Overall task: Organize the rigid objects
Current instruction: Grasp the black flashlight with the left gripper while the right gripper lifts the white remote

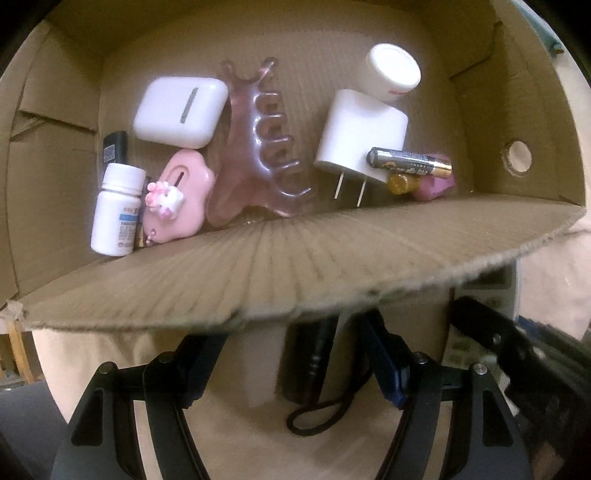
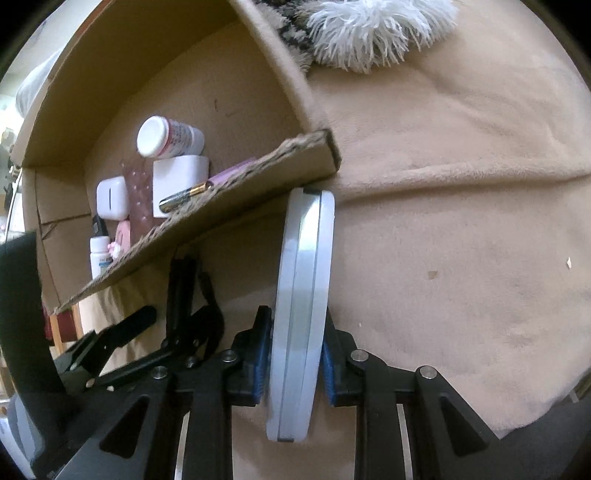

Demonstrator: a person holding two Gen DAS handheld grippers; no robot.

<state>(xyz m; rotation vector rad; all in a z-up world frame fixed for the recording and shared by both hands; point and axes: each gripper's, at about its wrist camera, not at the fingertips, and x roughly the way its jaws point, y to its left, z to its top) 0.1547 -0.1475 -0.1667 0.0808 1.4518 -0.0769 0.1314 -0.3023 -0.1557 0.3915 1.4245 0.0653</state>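
An open cardboard box (image 1: 295,266) holds several small items: a white earbud case (image 1: 181,110), a pink hair claw (image 1: 258,147), a white charger plug (image 1: 362,136), a battery (image 1: 410,164) and a white pill bottle (image 1: 116,210). In front of its near flap, a black stick-shaped object with a wrist loop (image 1: 306,362) lies on beige cloth. My left gripper (image 1: 291,369) points down over it, open, with a gap on each side of the object. My right gripper (image 2: 295,369) is shut on a flat round white case (image 2: 303,295), held on edge beside the box corner.
Beige plush cloth (image 2: 461,221) covers the surface to the right of the box. A fluffy white item (image 2: 373,33) lies at its far edge. The box flap (image 2: 221,206) slopes out over both grippers. A wooden leg (image 1: 18,347) shows at the far left.
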